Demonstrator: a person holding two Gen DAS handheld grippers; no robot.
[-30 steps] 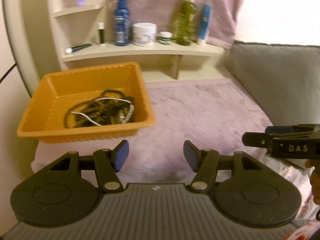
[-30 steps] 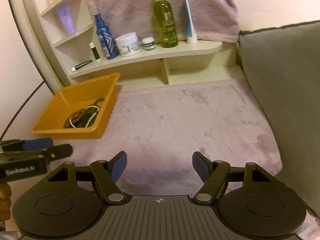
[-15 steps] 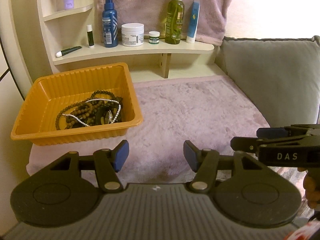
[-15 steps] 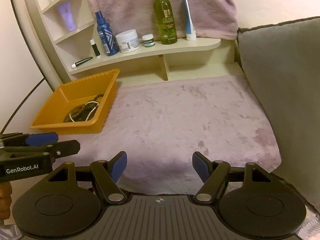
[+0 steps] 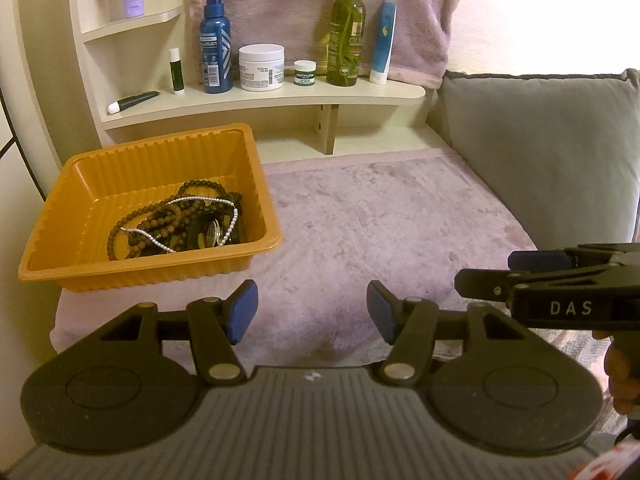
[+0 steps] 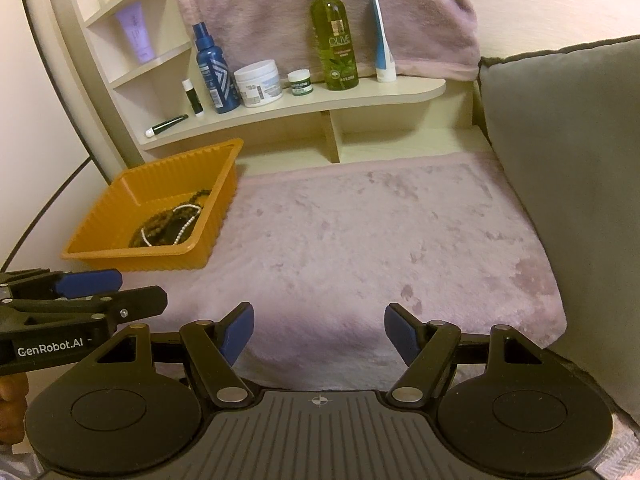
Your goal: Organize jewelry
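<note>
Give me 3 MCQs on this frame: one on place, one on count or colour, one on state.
1. Where does the jewelry lie?
A. On the pink mat
B. In the orange tray
C. On the lower shelf

2. What colour are the pads on the gripper fingers?
A. Blue
B. Red
C. White

3. What state is the left gripper in?
A. Shut on a necklace
B. Shut, empty
C. Open, empty

Answers:
1. B: the tangled beads and pearl strand sit inside the orange tray, near its right wall, while the pink mat shows nothing on it.
2. A: the pads on both the left and the right gripper are blue.
3. C: its jaws stand wide apart with only mat visible between them.
</note>
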